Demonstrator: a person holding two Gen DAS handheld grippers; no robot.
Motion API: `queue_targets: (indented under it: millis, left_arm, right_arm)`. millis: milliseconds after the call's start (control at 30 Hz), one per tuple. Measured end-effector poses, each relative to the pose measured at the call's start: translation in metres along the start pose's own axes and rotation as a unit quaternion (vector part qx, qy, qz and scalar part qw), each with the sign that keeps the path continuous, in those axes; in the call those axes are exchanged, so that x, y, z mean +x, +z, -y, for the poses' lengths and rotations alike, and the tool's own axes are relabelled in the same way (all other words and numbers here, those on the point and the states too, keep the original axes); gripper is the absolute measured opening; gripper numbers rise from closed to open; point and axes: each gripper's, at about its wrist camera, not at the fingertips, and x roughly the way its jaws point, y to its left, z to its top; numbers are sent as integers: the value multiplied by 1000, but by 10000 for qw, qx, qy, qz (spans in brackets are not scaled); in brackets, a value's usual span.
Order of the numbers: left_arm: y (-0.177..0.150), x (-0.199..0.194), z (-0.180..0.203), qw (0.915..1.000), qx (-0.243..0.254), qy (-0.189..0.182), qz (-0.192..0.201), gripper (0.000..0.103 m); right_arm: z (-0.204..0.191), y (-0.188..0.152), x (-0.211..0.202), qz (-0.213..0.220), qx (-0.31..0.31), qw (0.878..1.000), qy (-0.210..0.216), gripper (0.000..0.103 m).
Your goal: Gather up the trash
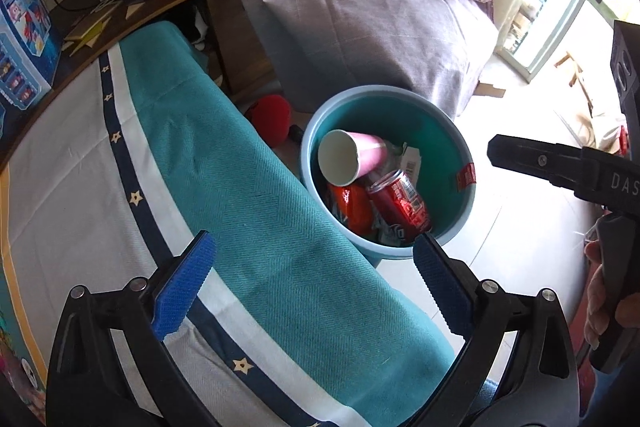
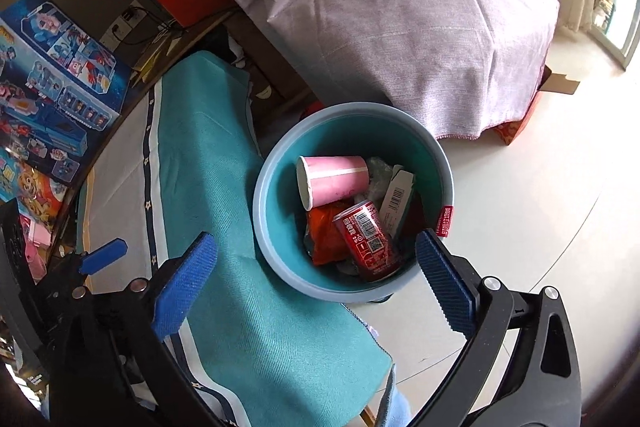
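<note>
Both wrist views look steeply down on a blue bin standing on the pale floor at lower centre of frame, just beside the cloth-draped edge of the bench. The left tongs and the right tongs stand wide open, blue pads well apart, nothing between them. The collected trash lies inside the bin: a pink paper cup on its side, a red can resting on an orange wrapper, and a barcoded carton leaning on the far wall. With the bin close against the teal cloth, items need only a short carry off the edge. The right tongs, poised directly above the opening, suggest a drop completed; both look free to fetch another piece. In the left view, the other tool enters at right, a hand on its grip.
</note>
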Motion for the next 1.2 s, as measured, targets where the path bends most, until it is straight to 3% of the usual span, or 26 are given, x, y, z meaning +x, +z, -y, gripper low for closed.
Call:
queue_targets:
  millis: [367,767,1200]
  left_arm:
    - [-31,-40,-23,9989,-406,-38,244,99]
    - [-75,-78,-46,9953,-865,69,417,99]
    - [-92,-95,-63,9913,-1188,204,534,99]
  right_arm:
    - [-33,-38,-26,-9,-507,9987,-36,96]
    - [-68,-76,-62,452,-1356,9887,-453,96]
    - [-79,-84,-65,553,-1555,9847,-558,96]
